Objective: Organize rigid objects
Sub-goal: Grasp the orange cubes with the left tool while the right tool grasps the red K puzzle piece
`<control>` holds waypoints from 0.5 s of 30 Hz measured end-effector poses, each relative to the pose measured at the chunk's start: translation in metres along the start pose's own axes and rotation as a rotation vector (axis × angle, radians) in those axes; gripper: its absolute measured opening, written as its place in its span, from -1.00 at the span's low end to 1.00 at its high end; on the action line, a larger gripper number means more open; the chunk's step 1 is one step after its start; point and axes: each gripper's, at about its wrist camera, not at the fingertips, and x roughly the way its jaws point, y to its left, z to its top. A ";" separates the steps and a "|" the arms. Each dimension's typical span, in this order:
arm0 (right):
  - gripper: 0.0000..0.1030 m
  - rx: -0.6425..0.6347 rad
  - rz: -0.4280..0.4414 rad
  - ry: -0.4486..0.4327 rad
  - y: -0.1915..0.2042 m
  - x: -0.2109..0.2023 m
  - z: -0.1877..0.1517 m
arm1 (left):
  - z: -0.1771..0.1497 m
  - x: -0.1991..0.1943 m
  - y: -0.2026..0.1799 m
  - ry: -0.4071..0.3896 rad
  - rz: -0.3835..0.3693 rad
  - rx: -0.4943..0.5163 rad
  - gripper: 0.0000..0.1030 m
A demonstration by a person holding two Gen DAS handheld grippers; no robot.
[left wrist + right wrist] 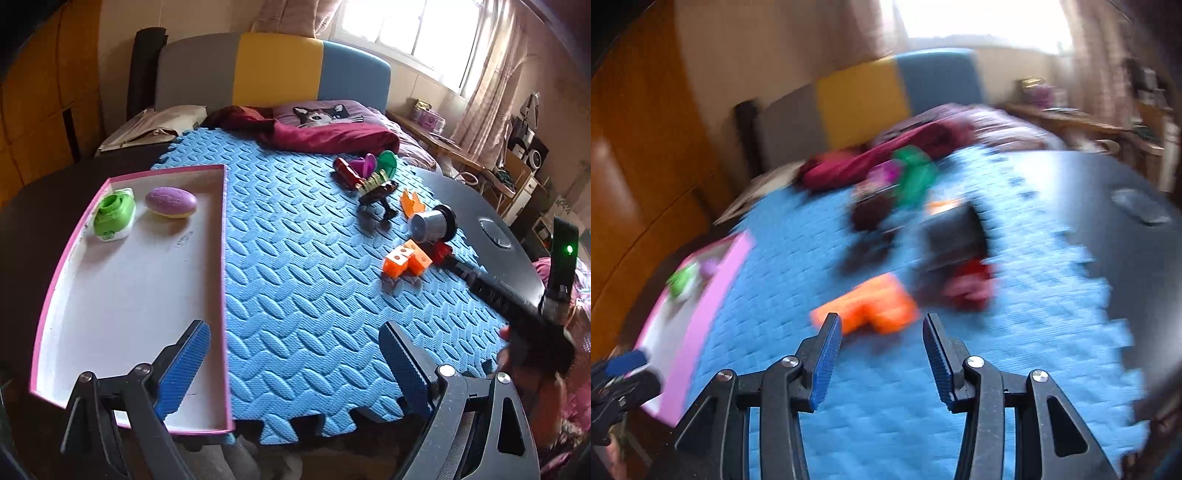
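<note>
A pink-rimmed white tray (122, 295) lies on the left of the blue foam mat (303, 266). It holds a green toy (112, 214) and a purple egg-shaped toy (171, 202). My left gripper (295, 354) is open and empty, its left finger over the tray's near right corner. On the right of the mat lie orange dice blocks (406, 261), a grey cup (430, 223) and a pile of coloured toys (369, 171). My right gripper (882, 328) is open and empty, just short of the orange blocks (871, 306). The right wrist view is blurred.
The mat sits on a dark round table (480, 206). A bed with a red blanket (325, 133) is behind it. The right gripper's body (517, 306) reaches in over the table's right side. The tray (701, 306) is at the left in the right wrist view.
</note>
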 end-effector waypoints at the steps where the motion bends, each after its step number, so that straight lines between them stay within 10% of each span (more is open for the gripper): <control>1: -0.10 0.020 -0.023 0.011 -0.010 0.002 0.005 | 0.000 0.001 -0.002 0.003 -0.004 0.006 0.81; 15: -0.14 -0.041 -0.092 0.096 -0.025 0.056 0.022 | 0.004 0.011 -0.019 0.031 -0.001 0.047 0.81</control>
